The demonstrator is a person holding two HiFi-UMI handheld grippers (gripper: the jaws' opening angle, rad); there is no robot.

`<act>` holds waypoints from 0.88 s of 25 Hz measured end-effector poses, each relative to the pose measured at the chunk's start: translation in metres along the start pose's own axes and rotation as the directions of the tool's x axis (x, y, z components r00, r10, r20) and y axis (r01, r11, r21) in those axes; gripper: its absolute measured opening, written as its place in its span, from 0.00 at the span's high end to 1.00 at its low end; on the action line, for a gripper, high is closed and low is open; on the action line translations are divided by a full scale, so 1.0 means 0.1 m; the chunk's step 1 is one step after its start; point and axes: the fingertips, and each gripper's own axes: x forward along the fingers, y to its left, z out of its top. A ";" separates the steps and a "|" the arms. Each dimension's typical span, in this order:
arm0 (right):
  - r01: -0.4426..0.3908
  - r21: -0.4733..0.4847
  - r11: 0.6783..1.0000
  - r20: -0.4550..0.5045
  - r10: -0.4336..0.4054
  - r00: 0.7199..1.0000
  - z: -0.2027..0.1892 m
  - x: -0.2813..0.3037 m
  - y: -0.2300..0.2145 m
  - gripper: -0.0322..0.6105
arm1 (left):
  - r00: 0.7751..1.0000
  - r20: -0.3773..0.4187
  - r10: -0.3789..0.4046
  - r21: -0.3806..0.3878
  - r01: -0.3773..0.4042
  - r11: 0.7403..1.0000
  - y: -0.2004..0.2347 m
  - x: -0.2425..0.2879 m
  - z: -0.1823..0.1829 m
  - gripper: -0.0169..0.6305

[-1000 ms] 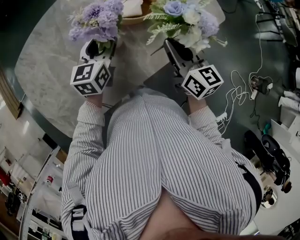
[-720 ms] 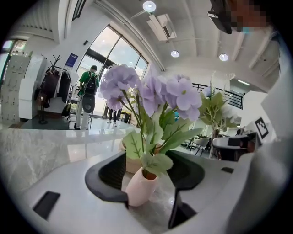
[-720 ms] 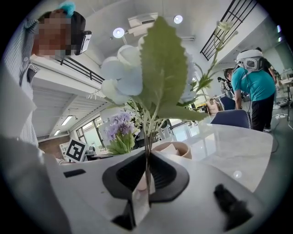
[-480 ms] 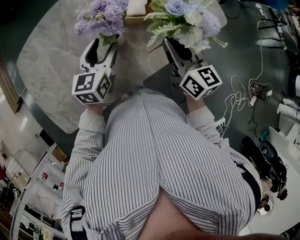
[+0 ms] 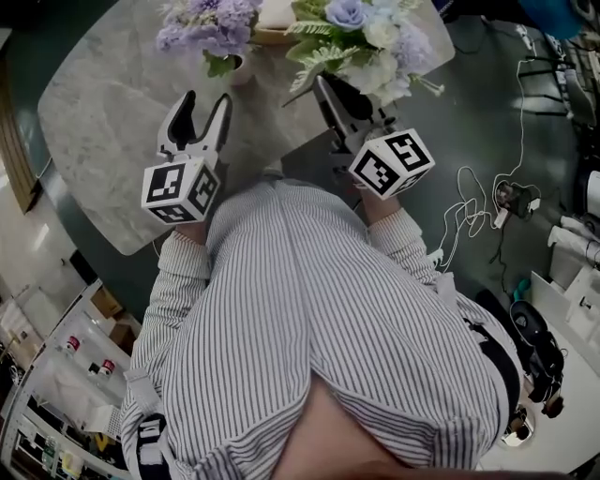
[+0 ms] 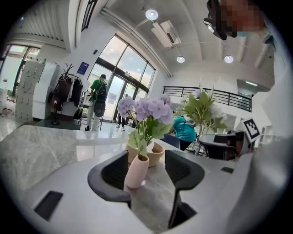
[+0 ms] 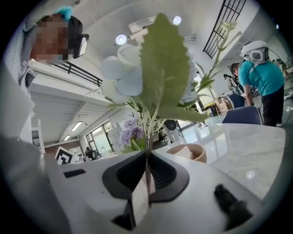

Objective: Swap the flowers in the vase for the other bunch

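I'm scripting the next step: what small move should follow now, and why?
Probably lower the right hand-held gripper and lay its white-and-blue bunch on the table. The purple flowers already stand in the pink vase, and the left hand-held gripper, jaws just opened and holding nothing, stands short of it.

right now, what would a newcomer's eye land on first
Purple flowers stand in a pink vase on the table, just ahead of the left tool, whose jaws have just been opening with nothing between them. Beside them, the right tool is shut on the stems of a white-and-blue bunch.
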 end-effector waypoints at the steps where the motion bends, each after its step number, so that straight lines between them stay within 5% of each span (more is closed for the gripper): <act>1: -0.007 0.004 1.000 0.000 0.007 1.000 0.00 0.00 0.01 0.90 | 1.000 -0.001 -0.004 0.001 0.004 1.000 -0.02 0.00 0.00 0.58; 16: -0.011 0.040 0.999 0.034 0.010 0.999 0.05 0.01 0.13 0.90 | 0.977 0.001 -0.212 -0.025 0.212 0.977 -0.49 0.05 0.09 0.59; 22: -0.015 0.046 0.999 0.043 0.013 0.999 0.10 0.00 0.22 0.90 | 0.971 0.017 -0.237 -0.002 0.237 0.971 -0.45 0.03 0.24 0.62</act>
